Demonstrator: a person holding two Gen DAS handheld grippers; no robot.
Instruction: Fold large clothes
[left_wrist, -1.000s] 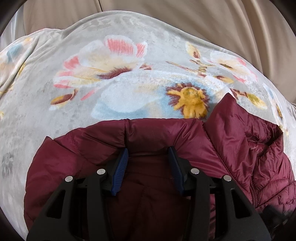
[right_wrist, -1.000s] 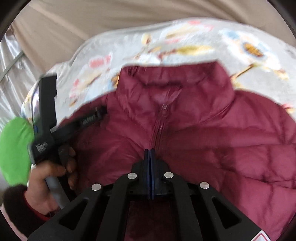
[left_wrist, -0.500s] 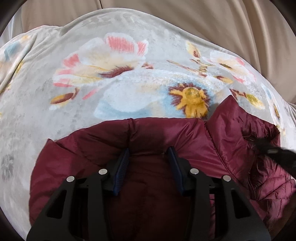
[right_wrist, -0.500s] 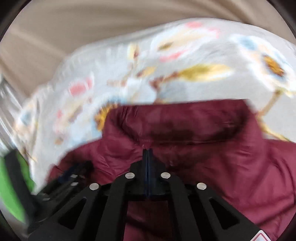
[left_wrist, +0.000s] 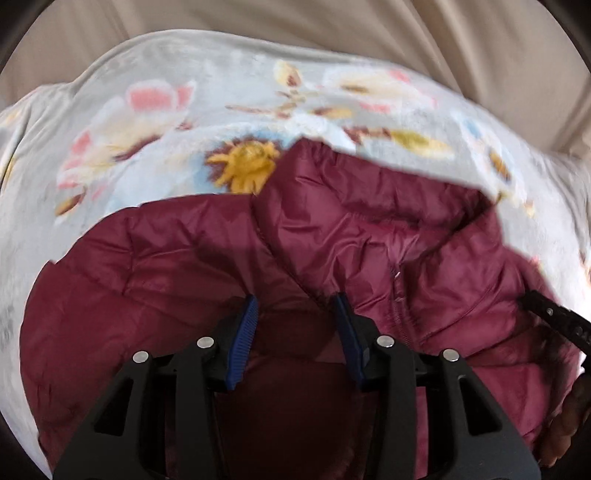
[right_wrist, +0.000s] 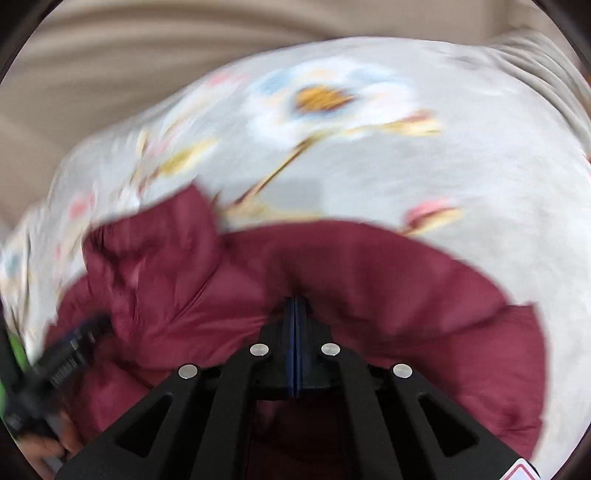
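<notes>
Jacket (left_wrist: 192, 266): maroon quilted puffer, lying spread on a floral blanket (left_wrist: 155, 110), front up with zip (left_wrist: 397, 280) and stand collar (left_wrist: 369, 188) showing. In the left wrist view it fills the lower half, collar toward 1 o'clock; in the right wrist view the collar sits at 9 o'clock.

Handling, as a guess: light, soft, puffy, with a slick shell. Likely to spring back from a fold and slide out of a shallow pinch. Best hold looks like a seam, the hem or the collar edge, gathering a full ridge of padding, not just skin fabric.

Left claw (left_wrist: 293, 328): pads wide apart, low over the jacket's shoulder panel, a fold of fabric rising between them; holding nothing yet. Points toward 12 o'clock, tilted down at the cloth.

Right claw (right_wrist: 294, 332): pads pressed together. Tips meet at a crease in the jacket, but whether fabric is pinched between them I cannot tell; view is motion-blurred. It also faces 12 o'clock, low over the cloth.

Beyond the blanket, a beige sheet (left_wrist: 480, 55) at 12 o'clock.
</notes>
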